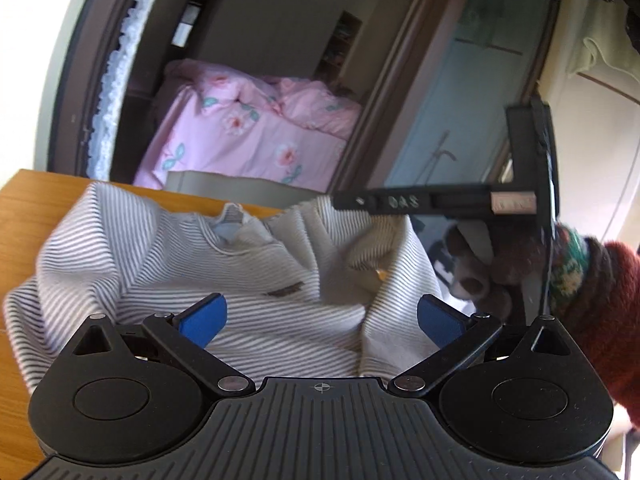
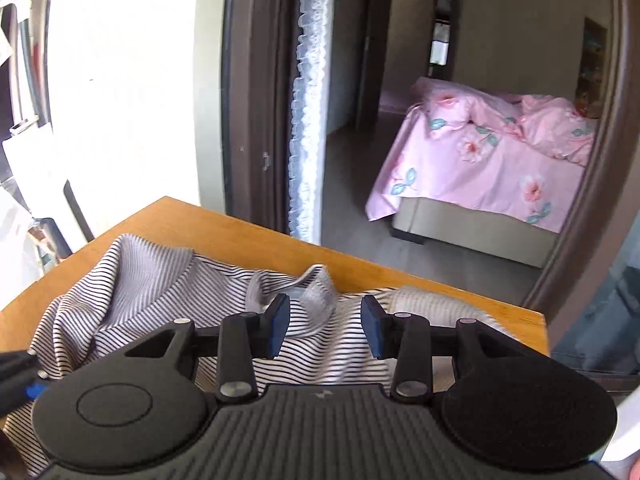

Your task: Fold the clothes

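Observation:
A grey-and-white striped shirt (image 1: 168,264) lies rumpled on a wooden table (image 1: 24,216), collar toward the far edge. My left gripper (image 1: 322,320) is open and empty just above the shirt's body. The right gripper's body (image 1: 440,202) shows at the right of the left wrist view, over the shirt's raised right side. In the right wrist view the shirt (image 2: 152,292) lies on the table (image 2: 224,232), and my right gripper (image 2: 325,330) is open over the collar (image 2: 316,296), holding nothing. The left gripper's tip (image 2: 20,376) shows at the left edge.
The table's far edge (image 2: 400,276) drops to a dark floor. Beyond an open doorway stands a bed with a pink floral cover (image 2: 488,152). A lace curtain (image 2: 308,120) hangs by the door frame. A red sleeve (image 1: 608,320) is at the right.

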`<state>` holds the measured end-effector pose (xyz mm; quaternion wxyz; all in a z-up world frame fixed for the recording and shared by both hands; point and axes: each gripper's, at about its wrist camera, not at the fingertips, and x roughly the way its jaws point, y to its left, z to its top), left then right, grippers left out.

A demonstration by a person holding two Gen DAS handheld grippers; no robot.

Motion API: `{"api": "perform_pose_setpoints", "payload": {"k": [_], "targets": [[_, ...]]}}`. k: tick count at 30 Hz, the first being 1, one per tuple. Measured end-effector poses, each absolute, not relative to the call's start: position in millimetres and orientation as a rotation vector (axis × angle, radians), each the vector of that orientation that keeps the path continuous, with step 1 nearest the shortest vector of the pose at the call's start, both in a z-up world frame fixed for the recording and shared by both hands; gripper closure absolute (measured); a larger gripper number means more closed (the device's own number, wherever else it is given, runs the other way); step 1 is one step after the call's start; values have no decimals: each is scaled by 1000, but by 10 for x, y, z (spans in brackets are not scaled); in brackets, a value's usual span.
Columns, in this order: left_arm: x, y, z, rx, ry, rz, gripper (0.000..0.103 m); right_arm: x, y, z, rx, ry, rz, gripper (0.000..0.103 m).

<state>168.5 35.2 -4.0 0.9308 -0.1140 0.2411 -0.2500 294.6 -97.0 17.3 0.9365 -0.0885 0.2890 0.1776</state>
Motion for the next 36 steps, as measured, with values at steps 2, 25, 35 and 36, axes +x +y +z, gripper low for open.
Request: {"api": "perform_pose_setpoints", "payload": {"k": [2,25,35,36], "targets": [[1695,247,-171,-160,521,-517,0,3094,-816,157,-188,634,456,64],[1703,827,-271,-276,608,-492,0,3684,-658,183,-79,631,413,95],[2582,947,-12,-259,648,-436,0,3309,-1321,-435,-263,714,97,78],[2695,982,-103,-273,680,-373,0,3340,-1472,-452,-175,703,100,76]]}}
